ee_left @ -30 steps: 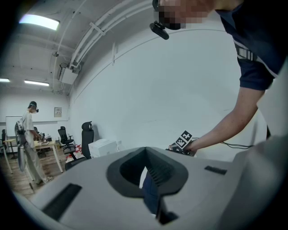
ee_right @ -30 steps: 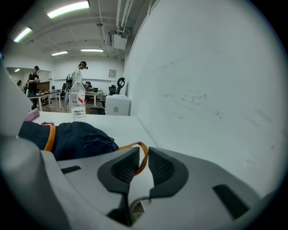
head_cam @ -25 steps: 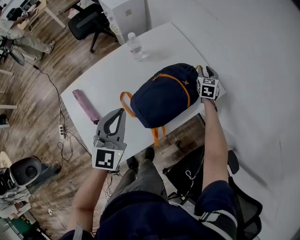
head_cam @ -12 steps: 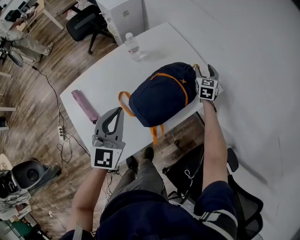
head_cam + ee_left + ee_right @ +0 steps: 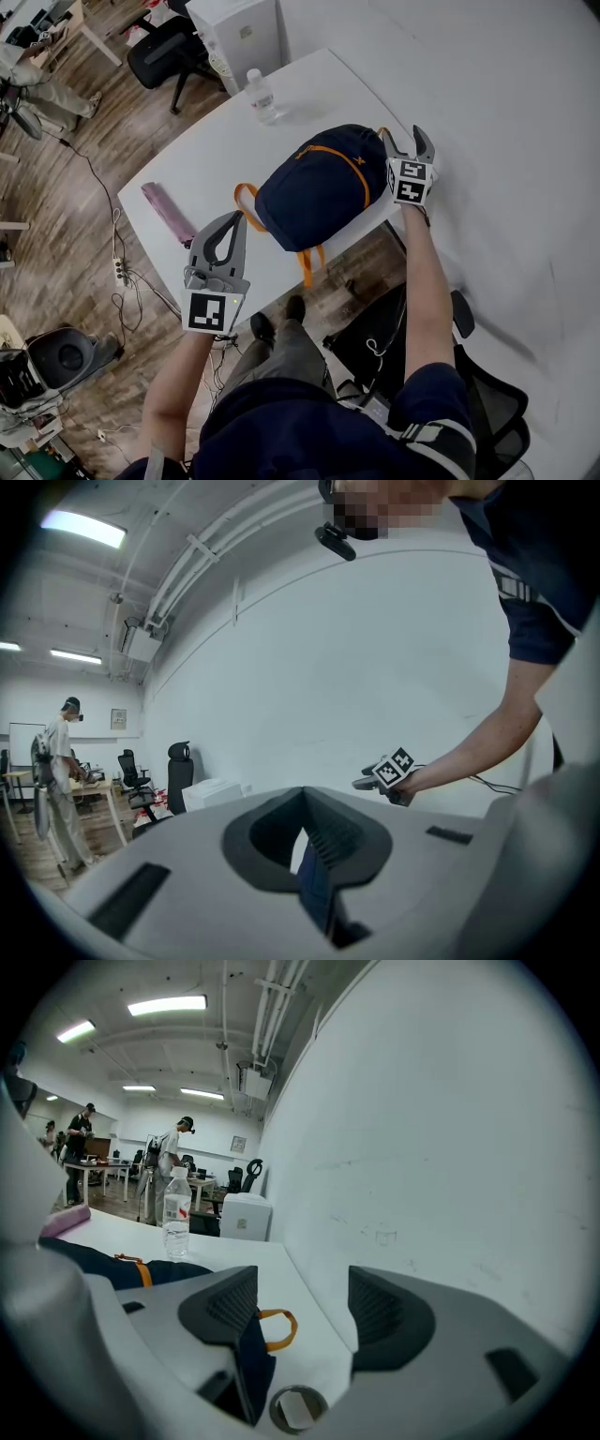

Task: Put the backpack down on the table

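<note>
Navy orange-strapped fabric backpack (image 5: pixel 314 187) rests on the white table (image 5: pixel 206 150) (task seemingly done).
Right gripper (image 5: pixel 405 139) jaws have just been opening, empty; left gripper (image 5: pixel 239 218) jaws pressed together.

The backpack (image 5: pixel 314 192) is navy with orange zip trim and straps; its orange loop (image 5: pixel 278 1327) shows between the right gripper's (image 5: pixel 405 141) dark grey fingers (image 5: pixel 220 1307). The left gripper (image 5: pixel 239 218) is pale grey; each carries a black-and-white square-marker cube (image 5: pixel 409 180). The table (image 5: pixel 187 169) is white. Near the left fingers (image 5: pixel 242 239) lies a mauve bundle (image 5: pixel 167 210).
</note>
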A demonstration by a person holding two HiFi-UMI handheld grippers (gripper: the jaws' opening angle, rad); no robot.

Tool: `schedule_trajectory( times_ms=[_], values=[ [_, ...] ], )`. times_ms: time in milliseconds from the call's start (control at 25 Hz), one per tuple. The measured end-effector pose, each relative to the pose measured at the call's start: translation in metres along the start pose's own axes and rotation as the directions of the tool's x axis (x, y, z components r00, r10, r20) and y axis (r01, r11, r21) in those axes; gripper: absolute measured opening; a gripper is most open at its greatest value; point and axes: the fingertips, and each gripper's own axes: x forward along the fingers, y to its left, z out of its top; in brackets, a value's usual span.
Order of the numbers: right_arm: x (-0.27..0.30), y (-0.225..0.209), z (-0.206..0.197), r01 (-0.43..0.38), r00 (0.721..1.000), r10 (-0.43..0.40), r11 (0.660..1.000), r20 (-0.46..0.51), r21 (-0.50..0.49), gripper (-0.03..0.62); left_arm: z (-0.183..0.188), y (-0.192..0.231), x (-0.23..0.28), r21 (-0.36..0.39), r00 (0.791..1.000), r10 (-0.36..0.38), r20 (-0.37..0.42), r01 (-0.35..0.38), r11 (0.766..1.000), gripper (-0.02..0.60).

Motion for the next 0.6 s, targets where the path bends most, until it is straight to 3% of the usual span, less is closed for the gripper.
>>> schedule_trajectory(
  times_ms=[240, 440, 600],
  values=[
    [-0.019, 0.004, 0.019, 0.001, 0.999, -0.001, 1.0, 0.037, 0.003, 0.307, 0.007, -0.001, -0.005, -0.001, 1.0, -0.009, 0.013, 0.009, 1.0, 0.003],
    [-0.042, 0.02, 0.044, -0.019, 0.995, 0.02, 1.0, 0.099, -0.016, 0.238, 0.012, 0.001, -0.007, 0.003, 1.0, -0.011, 0.024, 0.011, 1.0, 0.003],
    [-0.067, 0.031, 0.065, -0.046, 0.989, 0.043, 0.999, 0.144, 0.017, 0.221, 0.018, 0.003, -0.01, 0.002, 0.999, -0.008, 0.034, 0.008, 1.0, 0.003]
  ],
)
